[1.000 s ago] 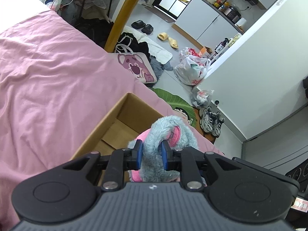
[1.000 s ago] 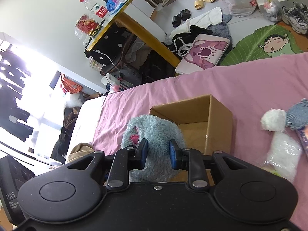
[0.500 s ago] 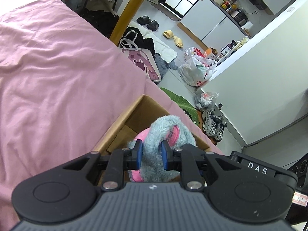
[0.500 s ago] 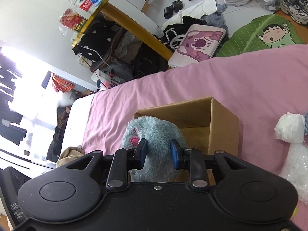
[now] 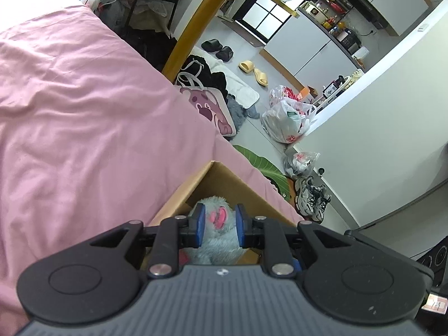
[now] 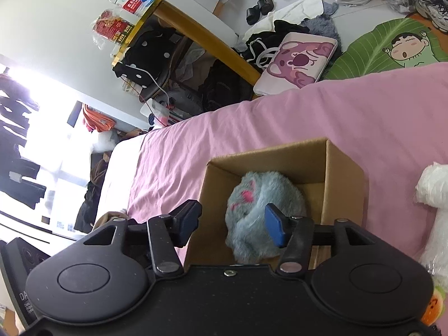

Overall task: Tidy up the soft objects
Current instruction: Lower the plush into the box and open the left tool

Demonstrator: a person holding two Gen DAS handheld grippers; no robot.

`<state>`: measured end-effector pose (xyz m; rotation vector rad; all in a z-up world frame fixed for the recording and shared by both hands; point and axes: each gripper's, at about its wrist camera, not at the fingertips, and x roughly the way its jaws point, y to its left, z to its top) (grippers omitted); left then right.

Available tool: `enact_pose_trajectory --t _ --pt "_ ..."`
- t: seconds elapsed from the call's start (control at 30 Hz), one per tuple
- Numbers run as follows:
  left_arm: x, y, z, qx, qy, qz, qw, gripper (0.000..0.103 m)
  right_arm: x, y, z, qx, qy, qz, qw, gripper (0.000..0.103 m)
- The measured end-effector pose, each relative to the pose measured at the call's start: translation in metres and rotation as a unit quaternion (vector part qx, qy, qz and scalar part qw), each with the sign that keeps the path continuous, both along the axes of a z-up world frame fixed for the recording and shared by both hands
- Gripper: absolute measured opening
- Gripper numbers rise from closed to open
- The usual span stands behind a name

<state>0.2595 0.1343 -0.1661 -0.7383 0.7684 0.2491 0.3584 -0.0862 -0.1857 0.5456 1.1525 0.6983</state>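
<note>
A grey-blue plush toy (image 5: 218, 240) with pink patches sits low inside an open cardboard box (image 5: 182, 193) on the pink bed. My left gripper (image 5: 219, 221) is shut on the toy, its blue pads pressing the fur on both sides. In the right wrist view the same plush toy (image 6: 263, 204) rests in the cardboard box (image 6: 344, 184). My right gripper (image 6: 232, 215) is open just above it, with its fingers spread wide and one pad brushing the fur. The toy's lower part is hidden behind the gripper bodies.
The pink bedsheet (image 5: 84, 140) stretches left and beyond the box. A white fluffy toy (image 6: 434, 187) in clear wrapping lies on the bed right of the box. Past the bed edge, the floor holds a bear-print bag (image 6: 296, 64), a leaf mat, shoes and plastic bags.
The toy has gone down into the box. My right gripper has opened and let go of it. The left gripper still pinches it, with the jaws slightly wider.
</note>
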Motion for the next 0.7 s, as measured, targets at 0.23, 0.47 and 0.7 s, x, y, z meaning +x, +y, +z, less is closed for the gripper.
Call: enact_pose_trajectory --t 0.23,0.47,0.7 --pt "-0.009 -0.002 0.012 0.010 0.024 0.003 0.9997 0.027 -0.012 -0.013 0.017 -0.004 -0.007 -0.001 1.000 0.054" --pt "-0.022 -0.011 0.030 0.020 0.025 0.001 0.9995 0.060 -0.027 -0.034 0.029 -0.021 -0.017 -0.005 1.000 0.056" --pt "-0.043 -0.024 0.042 0.016 0.030 -0.002 0.9994 0.071 -0.042 -0.056 0.045 -0.043 -0.032 -0.018 0.998 0.068"
